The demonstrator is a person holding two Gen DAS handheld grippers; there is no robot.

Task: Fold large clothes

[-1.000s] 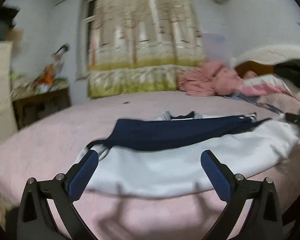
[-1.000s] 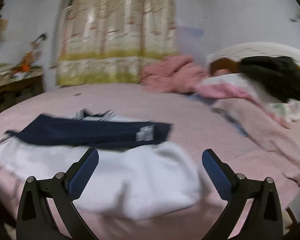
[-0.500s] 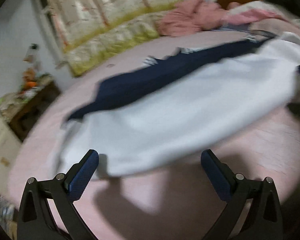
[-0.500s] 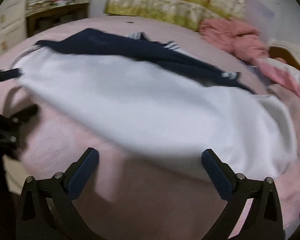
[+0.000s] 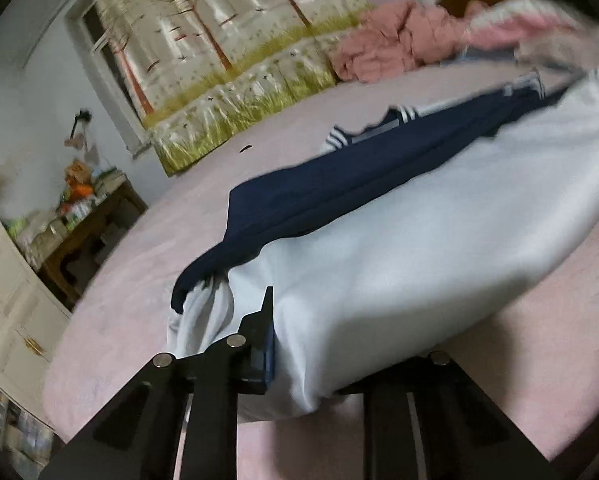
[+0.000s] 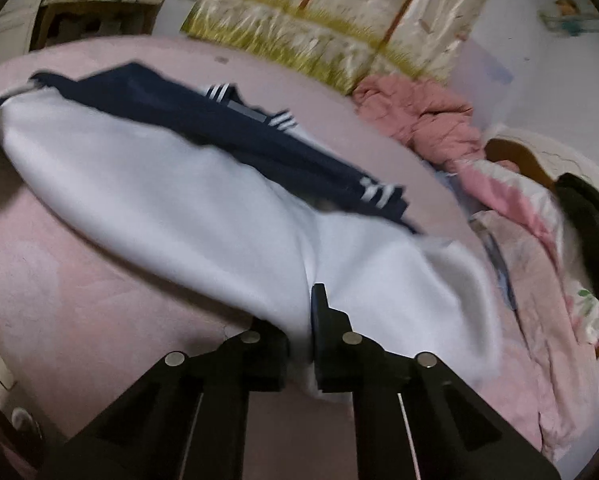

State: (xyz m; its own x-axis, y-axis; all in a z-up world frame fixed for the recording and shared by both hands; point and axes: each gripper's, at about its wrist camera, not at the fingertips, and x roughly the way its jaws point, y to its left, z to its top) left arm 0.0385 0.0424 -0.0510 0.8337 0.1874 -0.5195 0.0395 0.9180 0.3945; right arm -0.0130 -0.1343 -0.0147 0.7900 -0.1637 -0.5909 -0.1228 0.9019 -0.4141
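Observation:
A large white garment (image 5: 419,240) with a navy part (image 5: 339,184) that has white stripes lies spread across the pink bed (image 5: 147,280). My left gripper (image 5: 295,340) is at the garment's near left corner. Its jaws are closing, with white cloth bunched between them and draped over the right finger. In the right wrist view, my right gripper (image 6: 305,320) is shut on the near right edge of the white garment (image 6: 159,200). The navy part (image 6: 227,128) lies on the garment's far side. The cloth is pulled taut between the two grips.
A crumpled pink blanket (image 6: 419,120), pillows and a dark garment (image 6: 591,220) lie at the head of the bed on the right. A tree-print curtain (image 5: 219,60) hangs behind. A cluttered wooden side table (image 5: 79,232) and white drawers (image 5: 7,304) stand on the left.
Both grippers dropped from above the bed to the garment's near edge, rolled, and closed from wide open onto the white cloth, left on the left corner, right on the right edge.

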